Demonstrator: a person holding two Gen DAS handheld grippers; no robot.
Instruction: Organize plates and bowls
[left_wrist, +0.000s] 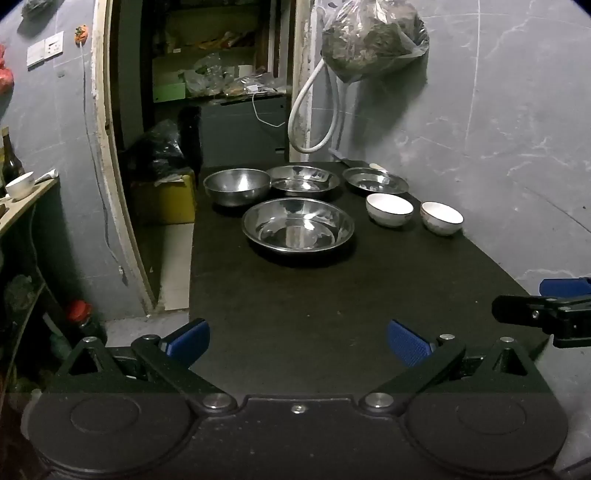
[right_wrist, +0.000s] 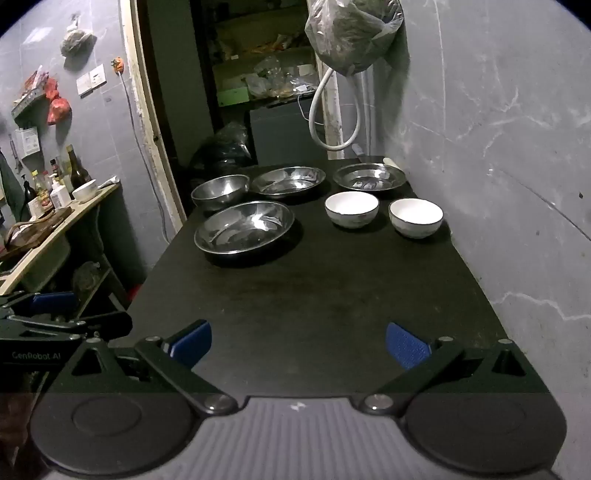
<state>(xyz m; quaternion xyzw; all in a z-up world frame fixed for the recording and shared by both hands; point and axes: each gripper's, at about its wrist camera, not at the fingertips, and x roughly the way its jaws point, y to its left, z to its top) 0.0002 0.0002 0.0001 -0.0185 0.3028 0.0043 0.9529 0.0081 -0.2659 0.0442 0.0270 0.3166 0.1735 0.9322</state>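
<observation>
Both the left gripper (left_wrist: 298, 341) and right gripper (right_wrist: 298, 343) tilt downward, low in frame, jaws wide and empty, bowls (left_wrist: 297, 225) above.

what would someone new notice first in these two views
Probably the shiny steel dishes at the far end of the black table: the large steel basin in front, three more behind. Next, the two white bowls side by side nearer the wall, and a stuffed plastic bag hanging above.
</observation>
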